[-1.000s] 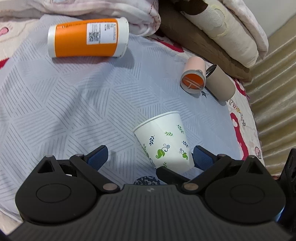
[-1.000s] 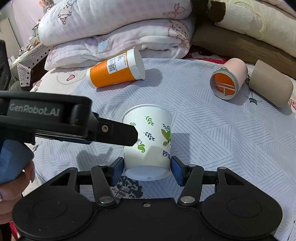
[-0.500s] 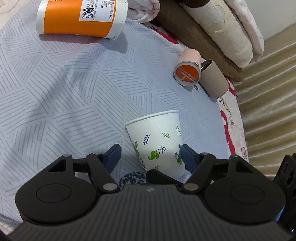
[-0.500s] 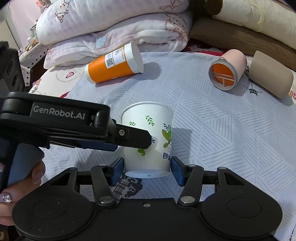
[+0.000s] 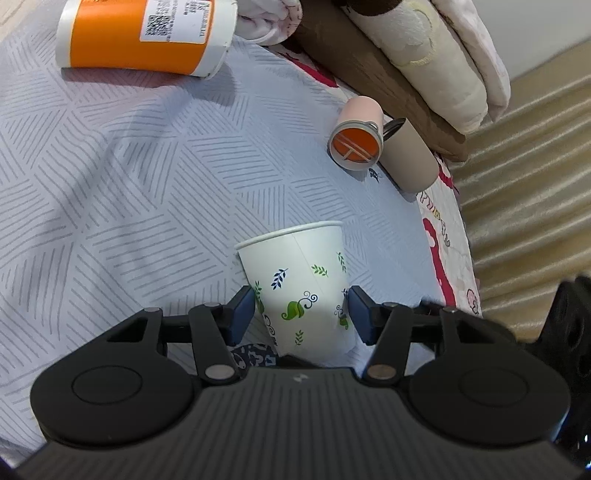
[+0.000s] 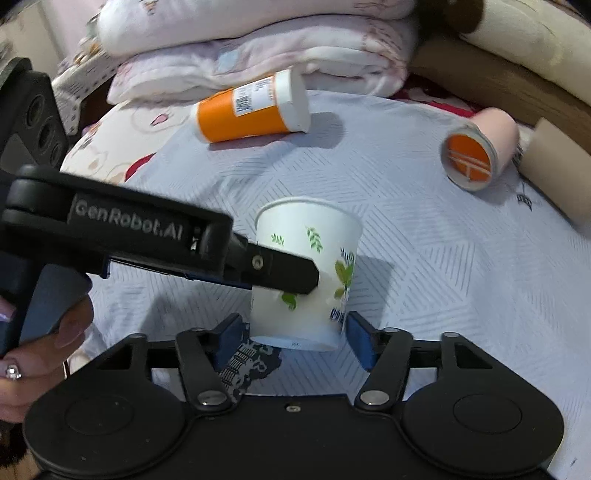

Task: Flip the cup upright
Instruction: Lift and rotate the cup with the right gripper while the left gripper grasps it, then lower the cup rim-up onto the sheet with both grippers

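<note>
A white paper cup (image 5: 301, 280) with green and blue leaf prints is held above the grey patterned cloth (image 5: 129, 192), rim up and slightly tilted. My left gripper (image 5: 301, 314) is shut on its lower body, a blue pad on each side. In the right wrist view the cup (image 6: 306, 266) sits between my right gripper's (image 6: 295, 336) blue pads, which stand a little apart from its base. The left gripper's black finger (image 6: 280, 273) crosses the cup's front there.
An orange tumbler (image 5: 147, 35) lies on its side at the back. A pink cup with an orange inside (image 5: 356, 140) and a beige cup (image 5: 406, 158) lie at the right. Folded quilts (image 6: 258, 48) are stacked behind. The bed edge (image 5: 454, 258) is on the right.
My left gripper has moved in and closed on the cup. My right gripper's pads have opened off the cup's base, and the cup now tilts slightly.
</note>
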Tool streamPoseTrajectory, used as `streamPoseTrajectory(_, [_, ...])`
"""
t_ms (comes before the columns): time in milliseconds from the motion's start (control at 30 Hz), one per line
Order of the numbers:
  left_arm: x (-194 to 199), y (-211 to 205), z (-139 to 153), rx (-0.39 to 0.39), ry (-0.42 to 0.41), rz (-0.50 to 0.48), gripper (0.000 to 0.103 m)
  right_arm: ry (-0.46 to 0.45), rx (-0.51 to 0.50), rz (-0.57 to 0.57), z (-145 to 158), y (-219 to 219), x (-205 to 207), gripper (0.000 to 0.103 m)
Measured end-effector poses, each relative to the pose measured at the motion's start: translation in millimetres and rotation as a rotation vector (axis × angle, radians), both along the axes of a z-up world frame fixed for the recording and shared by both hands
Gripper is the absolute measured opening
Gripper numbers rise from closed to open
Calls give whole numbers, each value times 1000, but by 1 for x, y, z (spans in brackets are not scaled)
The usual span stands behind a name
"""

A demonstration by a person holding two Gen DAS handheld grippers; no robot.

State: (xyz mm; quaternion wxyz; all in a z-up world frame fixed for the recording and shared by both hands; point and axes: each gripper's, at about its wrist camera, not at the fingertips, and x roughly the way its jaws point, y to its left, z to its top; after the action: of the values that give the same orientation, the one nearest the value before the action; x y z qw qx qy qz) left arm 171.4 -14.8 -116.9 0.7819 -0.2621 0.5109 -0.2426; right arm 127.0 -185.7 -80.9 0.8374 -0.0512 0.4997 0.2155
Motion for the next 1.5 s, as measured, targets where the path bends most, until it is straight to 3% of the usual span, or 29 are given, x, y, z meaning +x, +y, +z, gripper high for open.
streamPoseTrajectory(100, [-1, -1, 3, 19, -17, -20, 54, 1, -62, 81, 0, 5, 5, 76])
streamPoseTrajectory(200, [-3, -3, 8, 59, -56, -42, 54, 10, -45, 118, 1, 4, 11, 76])
streamPoseTrajectory(267, [-8, -8, 16, 111, -127, -84, 54, 9, -12, 123, 4, 1, 14, 74])
streamPoseTrajectory(300, [-11, -10, 20, 129, -162, -94, 53, -2, 1, 120, 6, 0, 15, 69])
streamPoseTrajectory(567, [-21, -17, 39, 229, -303, -160, 51, -141, -29, 155, 11, 6, 3, 68])
streamPoseTrajectory(767, [-30, -26, 41, 344, -427, -143, 51, -390, -113, 247, 0, 15, -19, 68])
streamPoseTrajectory(900, [-35, -22, 32, 339, -522, -87, 52, -574, -139, 295, -14, 13, -24, 68])
streamPoseTrajectory(1067, [-32, -21, 24, 332, -569, -62, 52, -722, -169, 349, -30, 11, -27, 68])
streamPoseTrajectory(1233, [-26, -32, 21, 374, -617, -76, 51, -727, -166, 324, -31, 10, -15, 68])
streamPoseTrajectory(1500, [-27, -40, 14, 365, -597, -148, 52, -604, -98, 251, -36, -1, 2, 68])
